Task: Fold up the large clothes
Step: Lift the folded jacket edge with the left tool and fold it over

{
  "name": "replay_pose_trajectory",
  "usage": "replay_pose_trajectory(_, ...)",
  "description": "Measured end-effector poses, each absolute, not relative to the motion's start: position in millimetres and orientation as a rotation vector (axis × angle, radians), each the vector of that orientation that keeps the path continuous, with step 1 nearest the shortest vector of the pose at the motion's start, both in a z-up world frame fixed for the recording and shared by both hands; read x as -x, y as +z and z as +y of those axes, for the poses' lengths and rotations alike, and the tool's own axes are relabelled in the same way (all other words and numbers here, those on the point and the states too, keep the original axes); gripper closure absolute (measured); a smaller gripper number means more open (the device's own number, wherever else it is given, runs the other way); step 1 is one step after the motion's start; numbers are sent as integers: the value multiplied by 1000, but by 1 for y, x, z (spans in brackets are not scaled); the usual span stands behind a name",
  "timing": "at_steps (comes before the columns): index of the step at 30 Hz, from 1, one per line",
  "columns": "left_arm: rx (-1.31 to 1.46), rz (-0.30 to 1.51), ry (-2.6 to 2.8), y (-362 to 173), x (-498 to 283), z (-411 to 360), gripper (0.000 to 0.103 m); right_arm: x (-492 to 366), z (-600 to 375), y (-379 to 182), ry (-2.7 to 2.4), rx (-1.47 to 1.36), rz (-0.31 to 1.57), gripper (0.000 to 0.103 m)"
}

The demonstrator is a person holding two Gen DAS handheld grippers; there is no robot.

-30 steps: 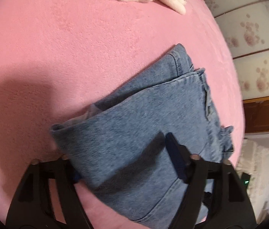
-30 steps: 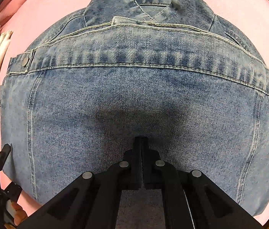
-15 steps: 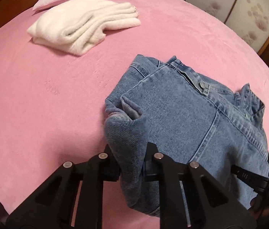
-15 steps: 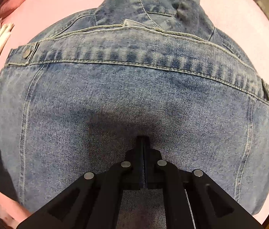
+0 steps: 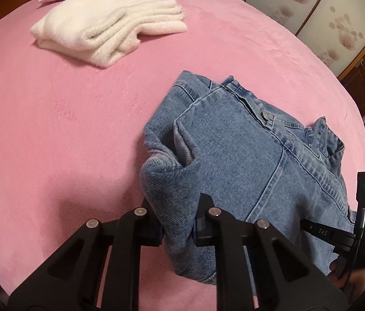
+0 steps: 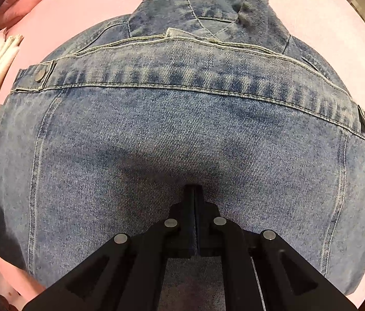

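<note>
The denim jacket (image 5: 247,155) sits bunched in your left gripper (image 5: 178,223), whose jaws have just closed on a thick fold at its near corner. Your right gripper (image 6: 194,207) is clenched tight and points straight down at the jacket's back panel; whether any cloth is pinched between those jaws you cannot tell from here. The jacket lies partly folded on the pink bedspread (image 5: 65,129), collar at the far end, well apart from the folded white garment (image 5: 110,28). You look to be mid-fold. The next move likely calls for carrying the gripped corner across evenly, without dragging the layers beneath.
</note>
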State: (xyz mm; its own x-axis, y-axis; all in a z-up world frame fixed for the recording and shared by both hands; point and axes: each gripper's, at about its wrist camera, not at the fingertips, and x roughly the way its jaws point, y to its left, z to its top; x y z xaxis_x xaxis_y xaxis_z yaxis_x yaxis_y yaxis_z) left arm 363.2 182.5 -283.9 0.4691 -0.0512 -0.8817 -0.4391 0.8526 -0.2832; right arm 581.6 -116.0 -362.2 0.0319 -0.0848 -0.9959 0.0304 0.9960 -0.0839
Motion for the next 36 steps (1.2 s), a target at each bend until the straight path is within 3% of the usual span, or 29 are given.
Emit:
replay_pose_trajectory(27, 483, 1120, 251, -293, -356, 172, 91, -575, -177, -346, 12, -6, 1520, 98)
replay_pose_trajectory(36, 469, 870, 217, -251, -335, 158, 96, -560, -177, -340, 26, -19, 1509, 98)
